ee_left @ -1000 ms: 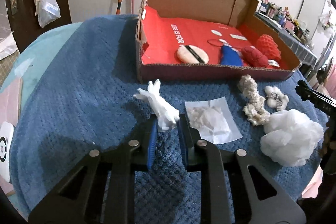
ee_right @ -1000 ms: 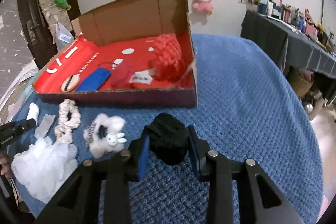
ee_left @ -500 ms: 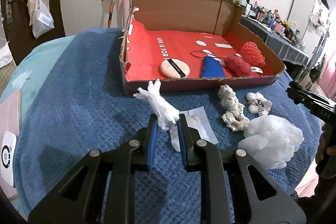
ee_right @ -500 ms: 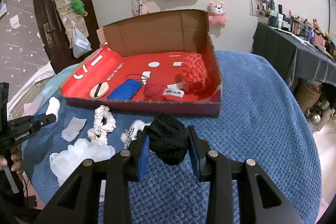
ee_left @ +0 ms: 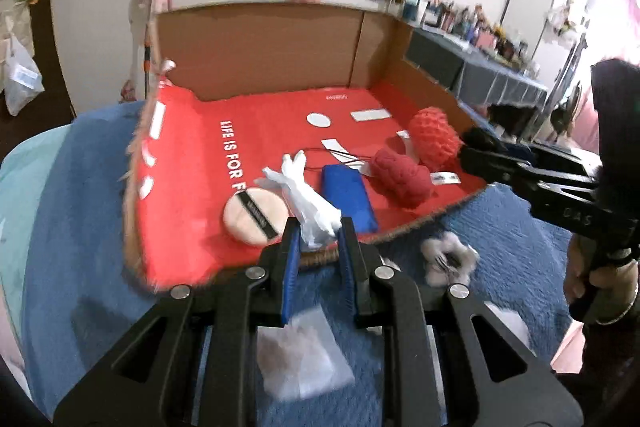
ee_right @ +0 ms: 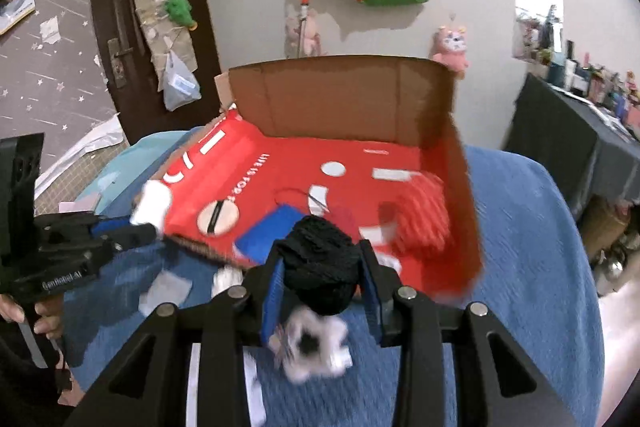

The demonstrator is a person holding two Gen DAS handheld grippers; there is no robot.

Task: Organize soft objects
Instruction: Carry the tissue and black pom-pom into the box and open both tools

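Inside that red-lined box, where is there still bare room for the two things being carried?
The cardboard box has bare red floor along its back wall and on its left side, behind the round powder puff. The front right is crowded: blue pouch, dark red knit bundle and red crochet piece lie close together.

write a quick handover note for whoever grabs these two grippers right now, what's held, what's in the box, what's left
Left gripper: jaws shut on a white crumpled piece, held at the near edge of the box.
Right gripper: jaws shut on a black knitted ball, also over the box's near edge.
Done, in the box: round puff, blue pouch, two red knitted pieces.
Left on the blue blanket: fluffy white clip, clear packet. Drop both held items in, then fetch these.
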